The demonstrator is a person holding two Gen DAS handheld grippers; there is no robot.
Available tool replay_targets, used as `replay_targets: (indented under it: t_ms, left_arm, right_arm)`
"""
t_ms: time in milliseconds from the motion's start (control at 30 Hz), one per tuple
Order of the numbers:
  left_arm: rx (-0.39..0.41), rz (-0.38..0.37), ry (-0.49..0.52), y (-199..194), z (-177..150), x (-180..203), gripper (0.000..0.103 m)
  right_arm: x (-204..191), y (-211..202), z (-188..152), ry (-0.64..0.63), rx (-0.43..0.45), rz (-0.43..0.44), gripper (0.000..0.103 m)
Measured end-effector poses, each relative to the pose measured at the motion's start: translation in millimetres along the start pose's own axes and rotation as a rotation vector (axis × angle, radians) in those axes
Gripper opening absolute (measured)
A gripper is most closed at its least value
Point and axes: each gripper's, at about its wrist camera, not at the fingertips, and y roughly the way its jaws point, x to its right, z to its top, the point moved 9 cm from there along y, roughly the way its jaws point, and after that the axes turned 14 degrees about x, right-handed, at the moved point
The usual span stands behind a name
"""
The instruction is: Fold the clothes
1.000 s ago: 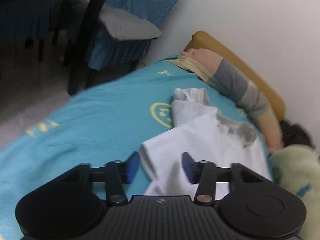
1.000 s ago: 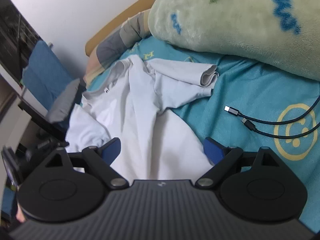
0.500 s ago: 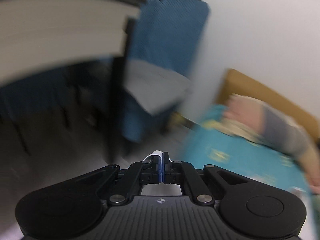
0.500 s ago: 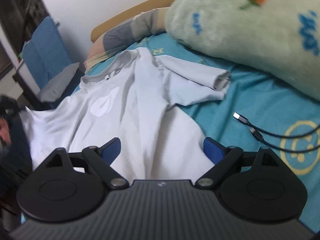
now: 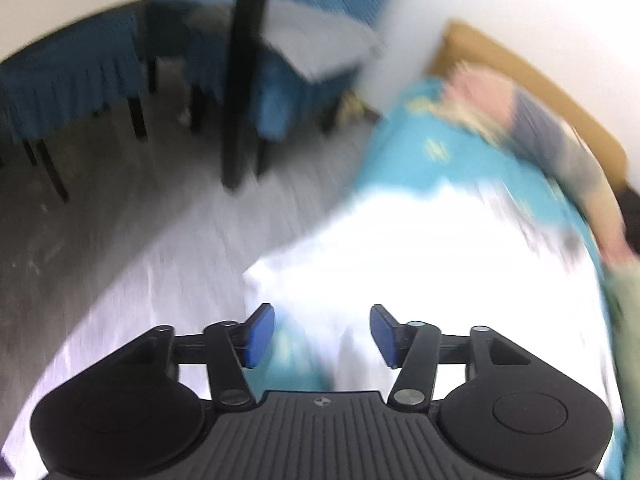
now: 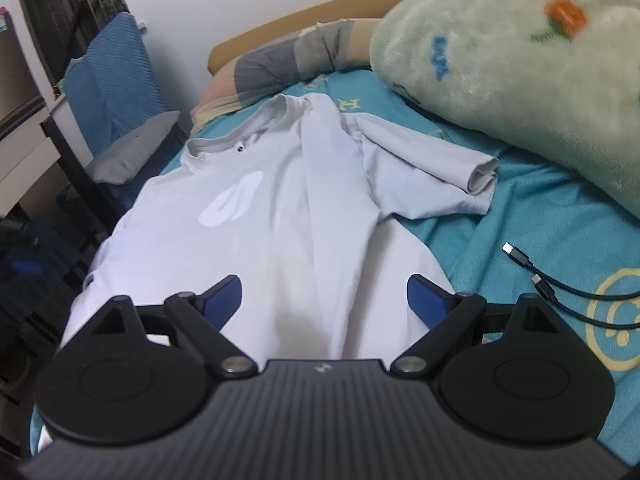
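Opening: left hand-held gripper (image 5: 316, 334), apparently nothing gripped; right hand-held gripper (image 6: 324, 300) wide above white T-shirt (image 6: 280, 216).

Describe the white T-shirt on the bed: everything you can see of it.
The white T-shirt lies front-up, mostly spread flat on the teal bedsheet, collar toward the headboard. It looks like soft cotton, with a ribbed neckline, a small dark dot below it and a pale oval print on the chest. One short sleeve is creased and bunched at its cuff; long wrinkles run down the body. Neither open gripper grips it.
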Motion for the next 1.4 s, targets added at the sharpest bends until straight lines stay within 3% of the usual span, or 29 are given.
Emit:
replay_targets:
  t_ms: [133, 233, 367, 500, 567, 633, 733, 833, 900, 1000, 1033, 1067, 1133, 1200, 1300, 1400]
  left_arm:
    - [-0.176, -0.03, -0.037, -71.4, -91.1, 8.6, 0.061]
    - [-0.295, 0.021, -0.052, -112.3, -153.8, 11.4, 0.061]
    - [-0.378, 0.065, -0.051, -146.9, -211.7, 16.4, 0.061]
    - [-0.36, 0.149, 0.021, -163.4, -225.4, 11.2, 0.054]
    - [-0.367, 0.144, 0.04, -171.9, -229.2, 11.7, 0.018]
    - [-0.373, 0.143, 0.078, -181.1, -232.8, 13.1, 0.002]
    - [-0.38, 0.191, 0.181, -192.2, -233.5, 16.1, 0.002]
    - [-0.404, 0.291, 0.223, -202.0, -235.3, 0.7, 0.002]
    - [-0.398, 0.314, 0.238, -207.0, -233.7, -1.1, 0.002]
    - [-0.343, 0.294, 0.237, -212.2, -223.2, 9.8, 0.017]
    - [-0.315, 0.28, 0.237, -214.3, -217.4, 15.5, 0.027]
    - [-0.286, 0.266, 0.245, -214.1, -210.8, 20.6, 0.043]
    - [-0.216, 0.221, 0.26, -217.4, -197.3, 37.5, 0.058]
    - [-0.14, 0.159, 0.266, -221.1, -184.2, 59.4, 0.063]
    - [-0.023, 0.078, 0.277, -217.8, -168.3, 103.4, 0.082]
    - [0.069, -0.012, 0.278, -213.4, -154.9, 146.4, 0.084]
  right_arm:
    - [-4.6, -14.8, 4.7, -0.036, 0.025, 0.025, 0.091]
    - [-8.4, -30.9, 6.0, -0.066, 0.04, 0.041, 0.091]
    - [-14.5, -54.9, 5.7, -0.106, 0.047, 0.071, 0.091]
    - [-13.8, -77.0, 9.8, -0.155, 0.078, 0.062, 0.091]
    - [-10.6, -88.2, 15.1, -0.204, 0.113, 0.041, 0.091]
    - [-4.3, -99.6, 21.0, -0.22, 0.139, 0.022, 0.091]
    - [7.8, -114.1, 26.2, -0.178, 0.148, 0.014, 0.091]
    - [14.1, -123.5, 30.0, -0.152, 0.152, 0.015, 0.091]
    - [12.7, -125.2, 31.4, -0.14, 0.157, 0.026, 0.091]
    - [7.5, -123.5, 30.9, -0.133, 0.154, 0.045, 0.091]
    - [6.1, -123.0, 29.9, -0.132, 0.15, 0.051, 0.091]
    - [4.6, -122.4, 29.1, -0.13, 0.146, 0.058, 0.091]
    - [2.2, -121.6, 28.9, -0.122, 0.142, 0.07, 0.091]
    - [0.8, -120.5, 30.3, -0.107, 0.142, 0.079, 0.091]
    - [0.8, -117.9, 33.2, -0.086, 0.142, 0.085, 0.091]
    - [3.3, -114.4, 34.5, -0.072, 0.131, 0.095, 0.091]
